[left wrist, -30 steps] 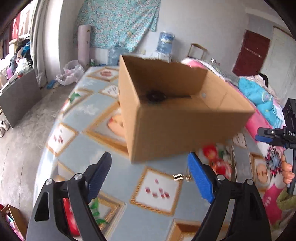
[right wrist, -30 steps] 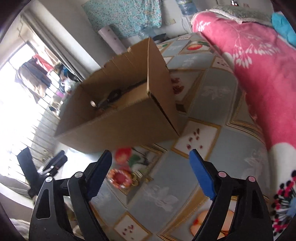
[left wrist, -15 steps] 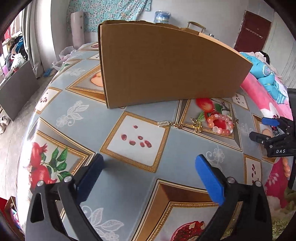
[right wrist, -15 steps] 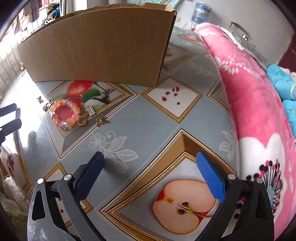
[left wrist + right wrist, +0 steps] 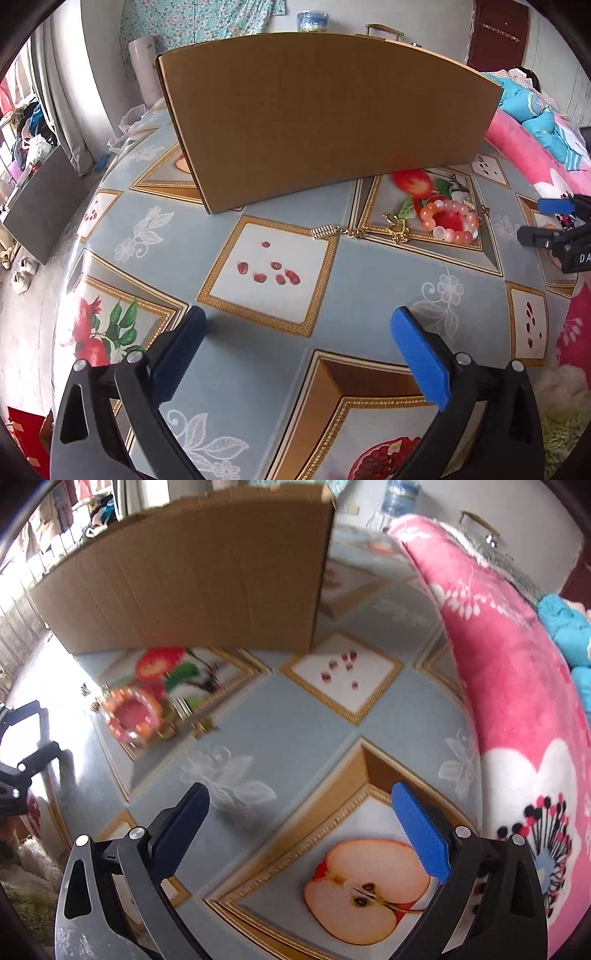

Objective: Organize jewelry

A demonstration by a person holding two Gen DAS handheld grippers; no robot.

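Bracelet (image 5: 450,221) lies well beyond both grippers' wide, empty fingers (image 5: 421,360), near box (image 5: 325,110).

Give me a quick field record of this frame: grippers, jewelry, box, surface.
left gripper: open, nothing between its jaws
right gripper: open, nothing between its jaws
bead bracelet: pink and orange, lying on the tablecloth in front of the box
gold pieces: small, loose, left of the bracelet
cardboard box: upright behind the jewelry; inside not visible
tablecloth: fruit-print
pink blanket: along the right edge
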